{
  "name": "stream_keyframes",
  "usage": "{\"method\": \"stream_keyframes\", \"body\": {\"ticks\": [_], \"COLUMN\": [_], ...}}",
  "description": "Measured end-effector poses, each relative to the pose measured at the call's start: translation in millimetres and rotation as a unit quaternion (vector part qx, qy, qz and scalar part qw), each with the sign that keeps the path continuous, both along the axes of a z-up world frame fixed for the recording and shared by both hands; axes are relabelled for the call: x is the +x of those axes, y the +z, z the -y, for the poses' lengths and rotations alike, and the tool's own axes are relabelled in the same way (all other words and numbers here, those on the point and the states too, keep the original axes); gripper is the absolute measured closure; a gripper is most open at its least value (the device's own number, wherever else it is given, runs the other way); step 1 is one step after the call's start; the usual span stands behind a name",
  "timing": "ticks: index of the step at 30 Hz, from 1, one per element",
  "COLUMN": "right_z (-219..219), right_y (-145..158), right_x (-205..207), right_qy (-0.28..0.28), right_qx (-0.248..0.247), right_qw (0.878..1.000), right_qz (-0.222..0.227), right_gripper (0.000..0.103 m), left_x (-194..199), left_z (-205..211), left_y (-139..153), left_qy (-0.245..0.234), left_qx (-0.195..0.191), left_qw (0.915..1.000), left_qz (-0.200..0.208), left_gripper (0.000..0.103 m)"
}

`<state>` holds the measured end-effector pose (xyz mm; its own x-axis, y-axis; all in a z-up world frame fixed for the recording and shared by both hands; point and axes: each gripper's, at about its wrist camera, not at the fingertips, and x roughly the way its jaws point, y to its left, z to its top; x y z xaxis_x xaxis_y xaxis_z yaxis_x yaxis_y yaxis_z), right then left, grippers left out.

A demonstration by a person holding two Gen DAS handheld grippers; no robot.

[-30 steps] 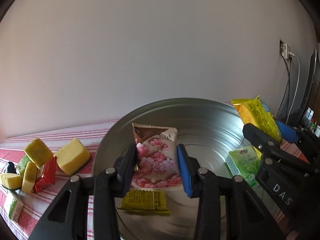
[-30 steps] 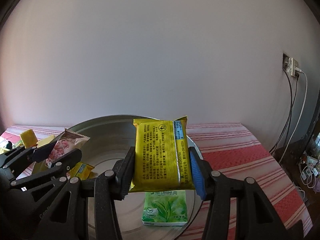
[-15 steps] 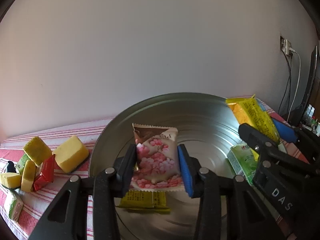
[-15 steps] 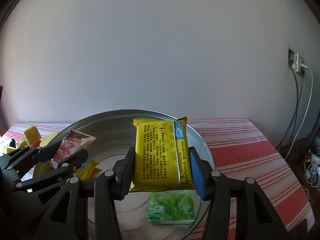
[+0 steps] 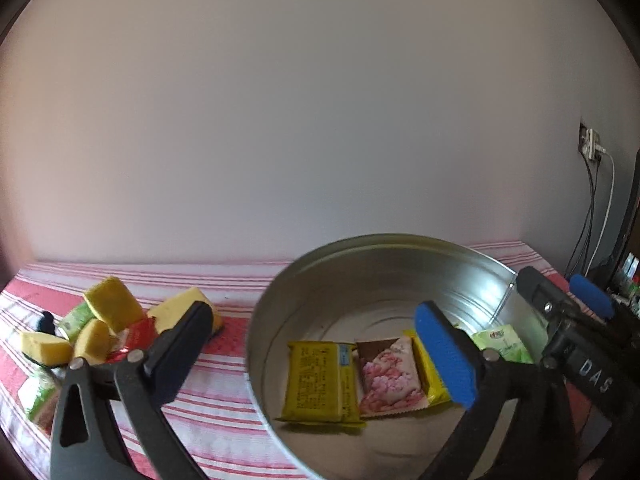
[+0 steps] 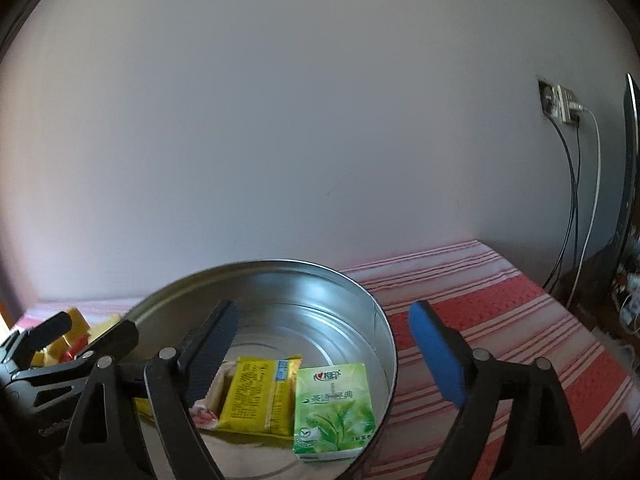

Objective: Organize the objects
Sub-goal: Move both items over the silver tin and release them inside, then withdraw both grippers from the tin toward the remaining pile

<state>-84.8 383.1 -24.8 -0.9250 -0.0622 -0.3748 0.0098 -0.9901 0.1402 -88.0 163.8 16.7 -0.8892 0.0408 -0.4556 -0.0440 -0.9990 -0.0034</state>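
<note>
Both claws were caught mid-release over the metal tin (image 5: 360, 264): the left gripper (image 5: 320, 344) and the right gripper (image 6: 320, 340) had jaws spreading wide with nothing between them.

On the striped cloth (image 5: 224, 396) at left, a heap of yellow sponge blocks (image 5: 112, 308) and small wrapped sweets waited outside the tin; they looked light and squashy, best pinched across the middle.

Inside the tin lay a yellow packet (image 5: 320, 384), a pink-flowered sachet (image 5: 390, 380) overlapping another yellow wrapper, and a green tea pack (image 6: 334, 410) against the right wall. All appeared light, crinkly and slick, likely easiest taken by a flat edge.

Part of the left heap sat behind the left claw's dark finger, blurred beyond counting, and the sachet was largely hidden in the right wrist view.
</note>
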Motion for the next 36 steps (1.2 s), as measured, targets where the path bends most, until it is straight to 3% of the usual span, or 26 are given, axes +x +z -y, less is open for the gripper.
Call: {"method": "stream_keyframes", "body": {"ticks": [7,20,31,36], "right_z": [3,14,15,30], "right_y": [-1,3,4,4], "right_x": [4,42,53,61], "right_qy": [-0.001,-0.044,-0.079,-0.064], "right_qx": [0.007,0.033,0.008,0.003], "right_qw": [1.000,0.989,0.988,0.991], "right_qz": [-0.019,-0.140,-0.129,-0.114], "right_gripper": [0.014,0.009,0.009,0.009], "left_x": [11,35,43,46], "left_z": [23,64,102,131], "left_y": [-7,-6,-14,-17], "left_qy": [0.025,0.080,0.094,0.101], "left_qx": [0.001,-0.012,-0.028,-0.012], "left_qw": [0.9997,0.9965,0.9951,0.9948], "left_qz": [-0.001,-0.020,-0.011,0.004], "left_gripper": [0.001,0.001,0.001,0.001]}}
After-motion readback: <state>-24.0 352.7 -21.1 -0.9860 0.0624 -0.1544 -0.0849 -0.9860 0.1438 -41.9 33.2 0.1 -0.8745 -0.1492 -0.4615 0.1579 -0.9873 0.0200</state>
